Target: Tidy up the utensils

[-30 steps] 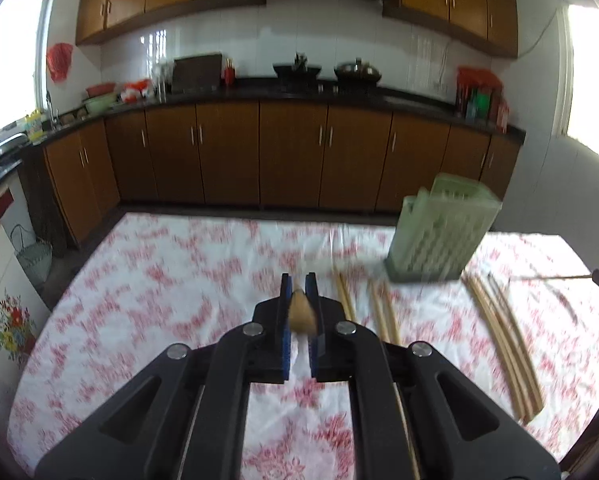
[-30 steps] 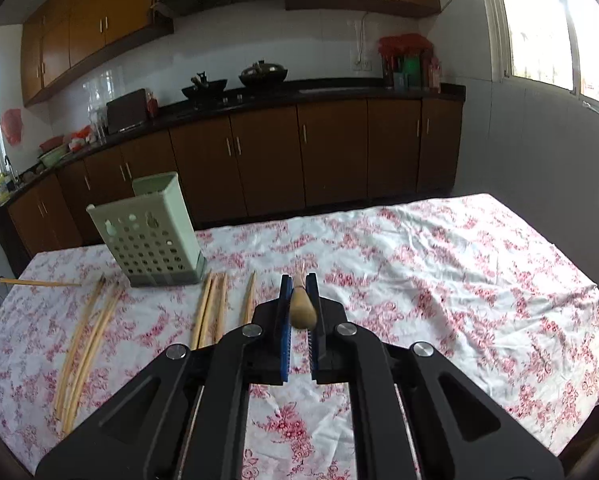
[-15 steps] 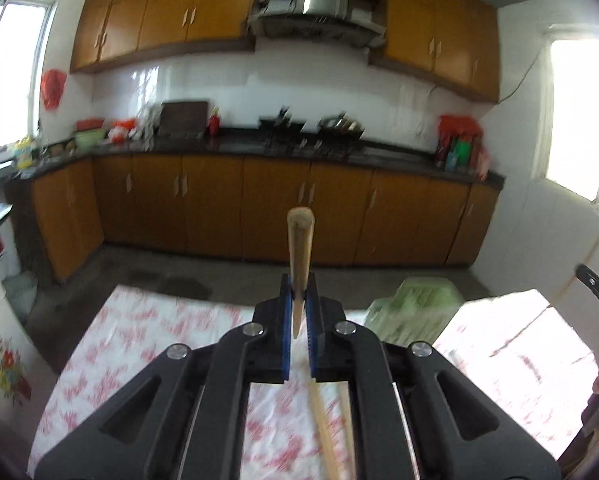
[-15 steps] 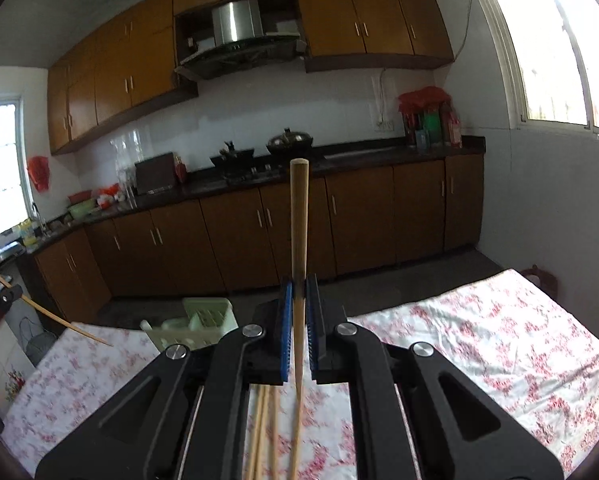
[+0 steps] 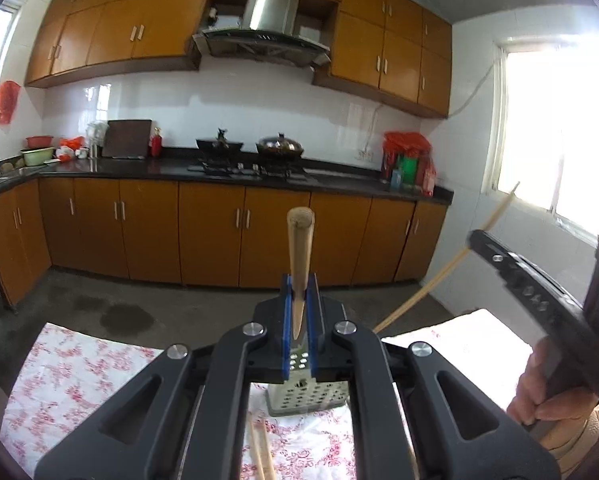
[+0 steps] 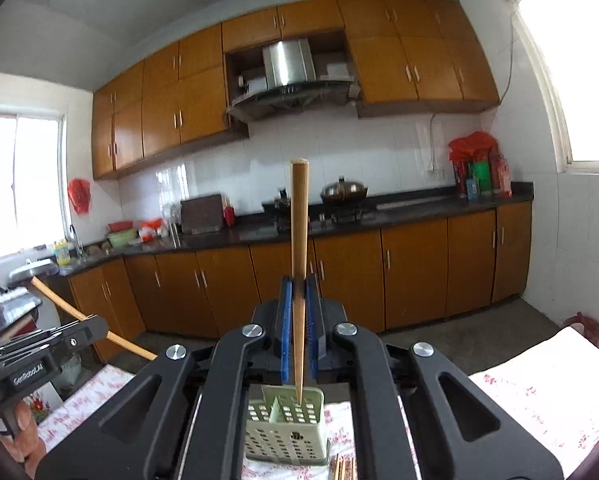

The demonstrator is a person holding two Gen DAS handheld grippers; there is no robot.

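1. Right wrist view: chopstick (image 6: 299, 264) clamped upright in right gripper (image 6: 298, 320), tip above green holder (image 6: 285, 428) on floral tablecloth (image 6: 539, 392).
2. Left wrist view: second chopstick (image 5: 299, 264) pinched in left gripper (image 5: 299, 320), holder mostly hidden.
3. Each view alone catching the opposite gripper at frame's edge; loose chopsticks (image 5: 261, 456) lying nearby.

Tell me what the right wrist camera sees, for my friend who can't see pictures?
The right gripper pinches one wooden chopstick upright, its thin tip over a pale green holder on the flowery tablecloth. Behind are brown kitchen cabinets.
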